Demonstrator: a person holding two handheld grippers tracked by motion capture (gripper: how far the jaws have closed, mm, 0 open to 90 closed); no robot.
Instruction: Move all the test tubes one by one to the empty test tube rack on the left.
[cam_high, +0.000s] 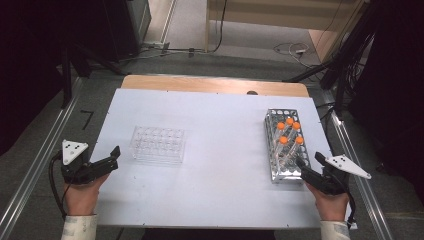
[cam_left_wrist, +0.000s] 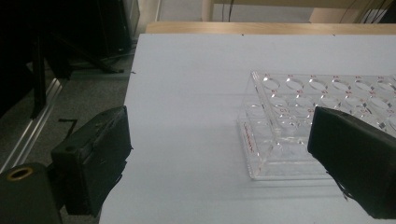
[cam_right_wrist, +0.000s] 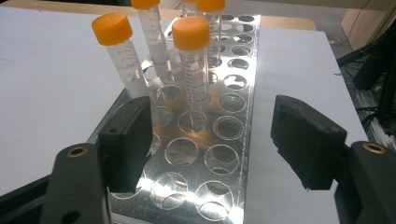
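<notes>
Both grippers stand with jaws apart, holding nothing — the right gripper (cam_high: 303, 169) sits at the near end of the metal tube rack (cam_high: 275, 150), where orange-capped tubes (cam_right_wrist: 195, 70) stand upright. The left gripper (cam_high: 113, 157) hovers just left of the clear plastic rack (cam_high: 159, 145).

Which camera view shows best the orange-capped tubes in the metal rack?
The right gripper view: the orange-capped tubes stand close and large in the metal rack, with printed scale marks visible. In the high view they are small orange dots. The left gripper view faces the clear plastic rack.
</notes>
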